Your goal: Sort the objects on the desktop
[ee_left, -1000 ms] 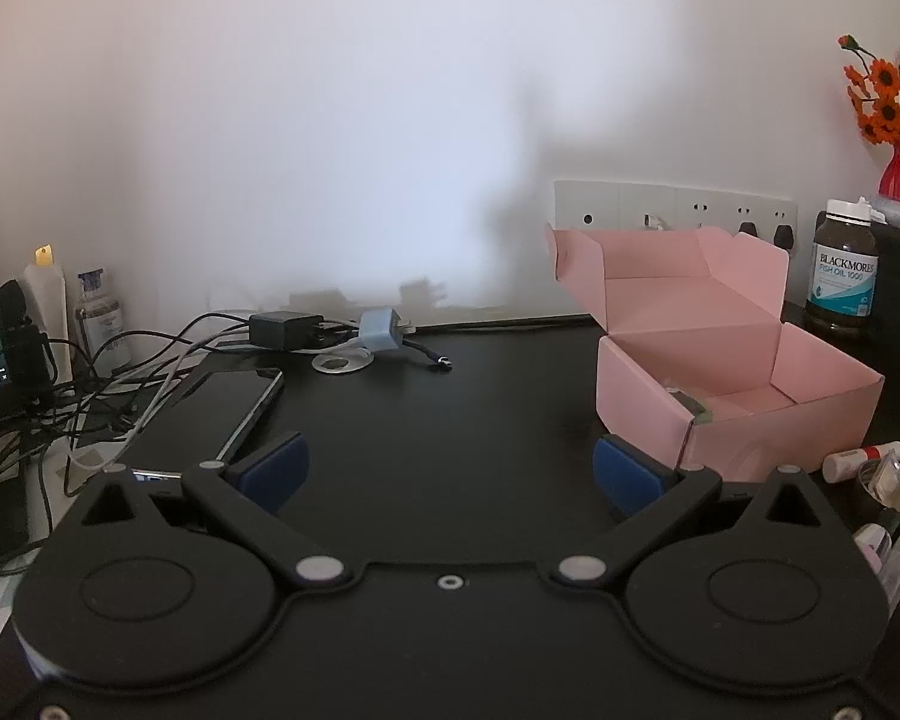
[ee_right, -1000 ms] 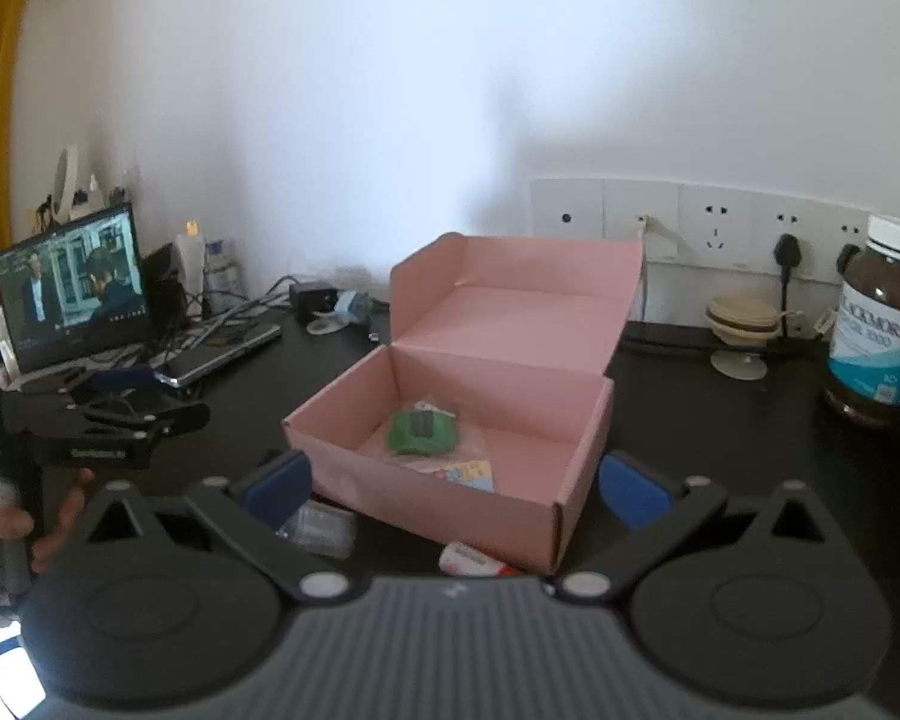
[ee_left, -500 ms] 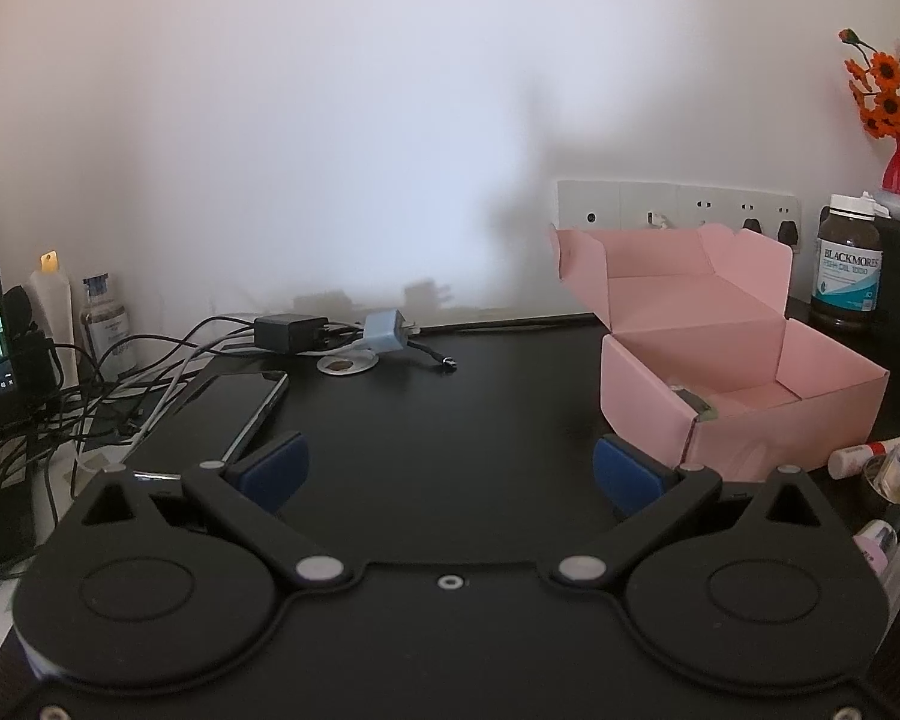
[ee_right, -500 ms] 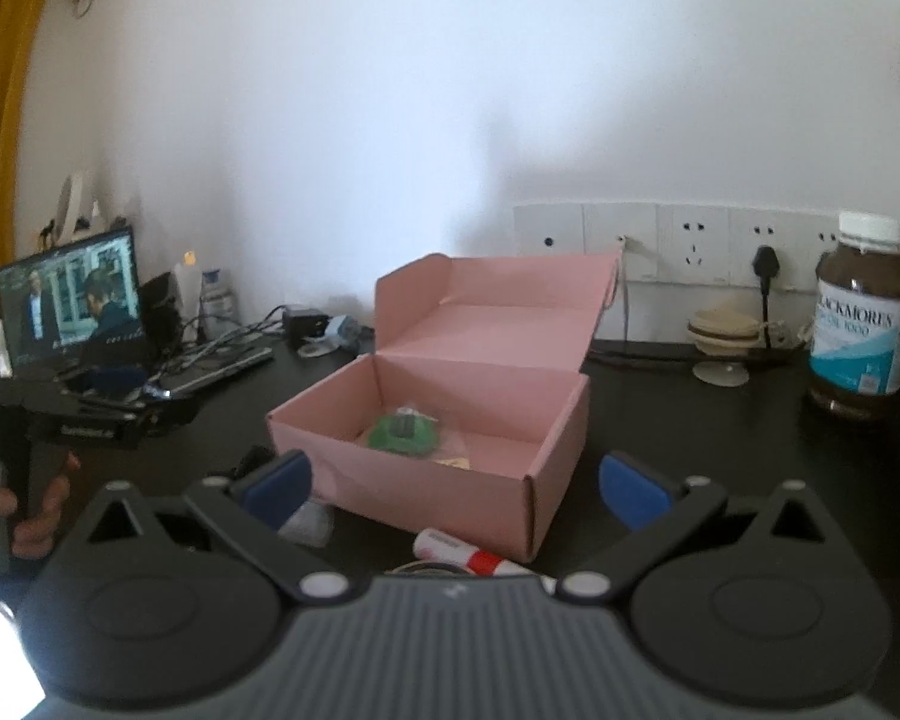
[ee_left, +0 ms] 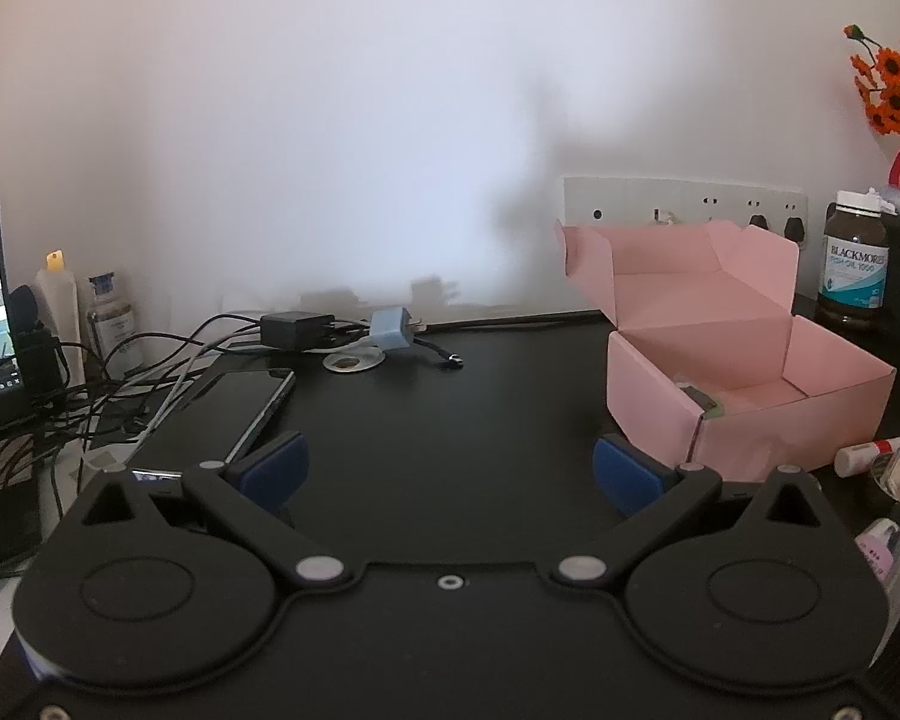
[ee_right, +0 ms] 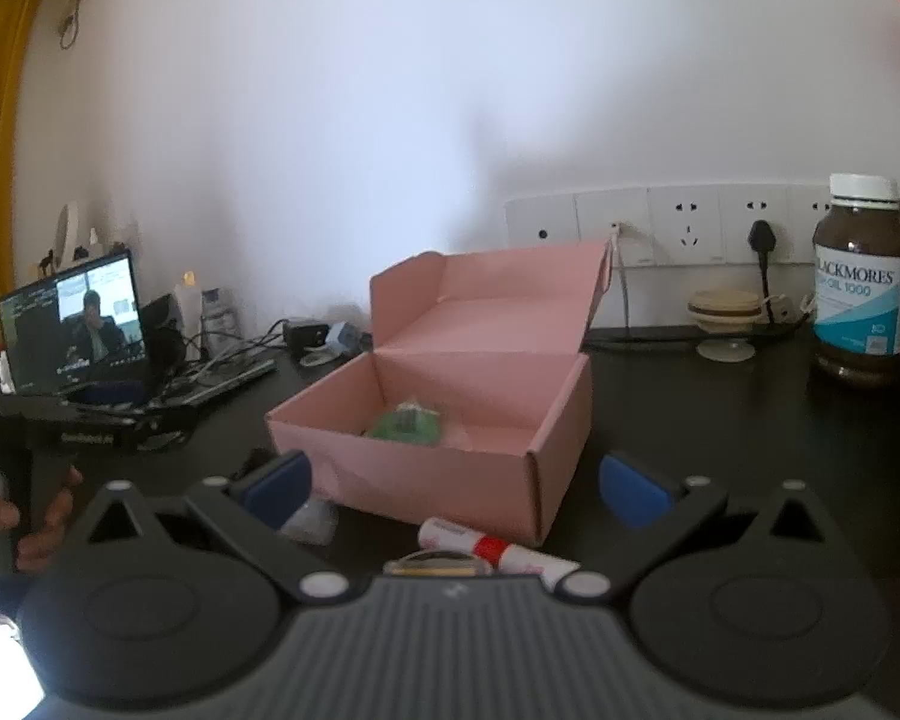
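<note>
A white wall with a strip of sockets [ee_right: 660,228] backs the black bench [ee_left: 438,420] I work over. My left gripper [ee_left: 447,471] is spread wide with nothing between its blue pads, hovering above bare bench; a phone [ee_left: 234,405] lies just beyond its left finger, among a tangle of cables. My right gripper [ee_right: 456,489] is likewise wide open and empty. Just in front of it lies a white tube with a red band [ee_right: 492,546], partly hidden by the gripper body, and beside that a small round-rimmed thing I cannot make out. A clear wrapped item by the left finger is blurred. Past these sits the pink box [ee_right: 450,420], lid up, with a green packet [ee_right: 405,423] inside, half screened by the front wall. Well to the right stands a brown supplement bottle [ee_right: 864,294]. At the far left, a hand [ee_right: 36,522], cut off by the edge, holds the other gripper's handle, before a laptop screen [ee_right: 72,324].
</note>
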Demonstrator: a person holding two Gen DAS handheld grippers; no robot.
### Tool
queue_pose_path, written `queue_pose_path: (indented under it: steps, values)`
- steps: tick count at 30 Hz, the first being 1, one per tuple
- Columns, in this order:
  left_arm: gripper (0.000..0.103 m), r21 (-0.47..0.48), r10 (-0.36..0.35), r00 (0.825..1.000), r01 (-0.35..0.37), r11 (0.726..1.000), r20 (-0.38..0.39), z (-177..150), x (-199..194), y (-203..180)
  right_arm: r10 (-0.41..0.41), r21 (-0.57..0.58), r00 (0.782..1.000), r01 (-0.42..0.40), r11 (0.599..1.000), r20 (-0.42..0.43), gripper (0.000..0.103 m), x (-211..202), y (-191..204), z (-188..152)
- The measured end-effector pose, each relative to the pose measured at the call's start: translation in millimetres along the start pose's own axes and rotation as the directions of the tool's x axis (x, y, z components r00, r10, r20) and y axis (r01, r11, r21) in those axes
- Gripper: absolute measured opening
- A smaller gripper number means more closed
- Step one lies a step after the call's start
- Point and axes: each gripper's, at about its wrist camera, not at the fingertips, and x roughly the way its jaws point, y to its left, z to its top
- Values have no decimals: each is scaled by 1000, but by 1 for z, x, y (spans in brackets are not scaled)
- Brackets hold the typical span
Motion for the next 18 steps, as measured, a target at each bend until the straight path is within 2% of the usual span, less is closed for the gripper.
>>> queue_pose_path:
  steps: [5,18]
  values:
    - [103,25,20,1000,-20,999,6,0,-1,-4,24,5,1000,-24,1000,21,102,-4,0,-2]
    - [103,45,64,998,-64,997,2,1,-1,-6,16,64,998,-21,998,64,102,-13,-8,-2]
